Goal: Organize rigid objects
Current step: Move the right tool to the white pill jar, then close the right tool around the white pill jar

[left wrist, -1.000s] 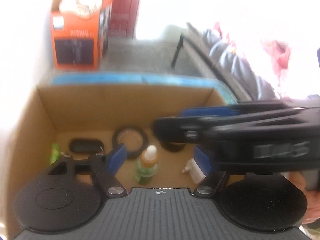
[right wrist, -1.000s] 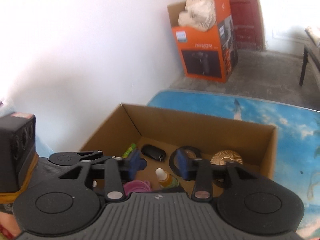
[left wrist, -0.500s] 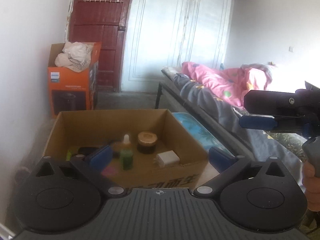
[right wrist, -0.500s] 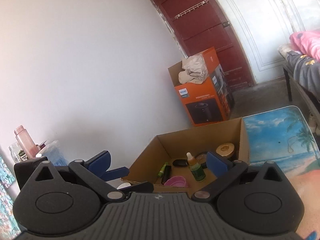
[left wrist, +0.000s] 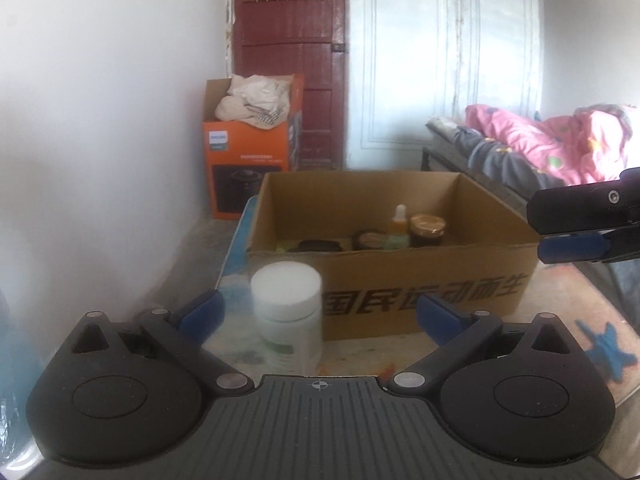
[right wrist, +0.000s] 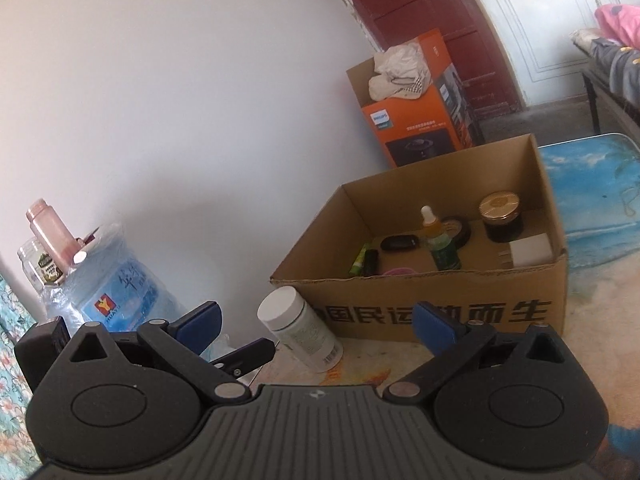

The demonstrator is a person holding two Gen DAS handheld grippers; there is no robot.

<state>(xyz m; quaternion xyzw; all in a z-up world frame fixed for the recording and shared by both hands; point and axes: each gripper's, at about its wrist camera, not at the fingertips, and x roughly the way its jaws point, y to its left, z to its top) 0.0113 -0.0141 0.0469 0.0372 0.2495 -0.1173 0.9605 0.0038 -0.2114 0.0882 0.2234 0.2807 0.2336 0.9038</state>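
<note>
**Mia:** Where is the white bottle (right wrist: 299,328)?

**Ben:** It stands on the table (right wrist: 592,292), just in front of the brown box (right wrist: 440,308). It is very near the box's front wall. I cannot tell if they touch. It has a white cap and a label with green on it.

**Mia:** Is anything holding it?

**Ben:** No. In the left wrist view the bottle (left wrist: 289,312) sits in the gap of the left gripper (left wrist: 320,316). The blue pads (left wrist: 202,314) are spread far apart and do not press on it. They have just been swinging wide.

**Mia:** And the right gripper (right wrist: 316,322)?

**Ben:** It is spread wide too, and it grips nothing. Its jaws have just been spreading as well. The bottle shows between its fingers, closer to the left one, and no pad touches it.

**Mia:** What is in the box?

**Ben:** A little dropper bottle (right wrist: 438,240) stands up in the middle. A dark jar with a gold lid (right wrist: 501,216) is beside it, toward the right wall. A white block (right wrist: 530,252) sits by the front right corner. A flat black thing (right wrist: 400,243), a green tube (right wrist: 359,259) and something pink (right wrist: 398,271) lie on the left side.

**Mia:** What else is around?

**Ben:** An orange box (left wrist: 250,168) with cloth on top stands by the red door (left wrist: 292,60). A big blue water jug (right wrist: 108,292) is on the left. A bed with a pink blanket (left wrist: 560,144) is on the right.
</note>
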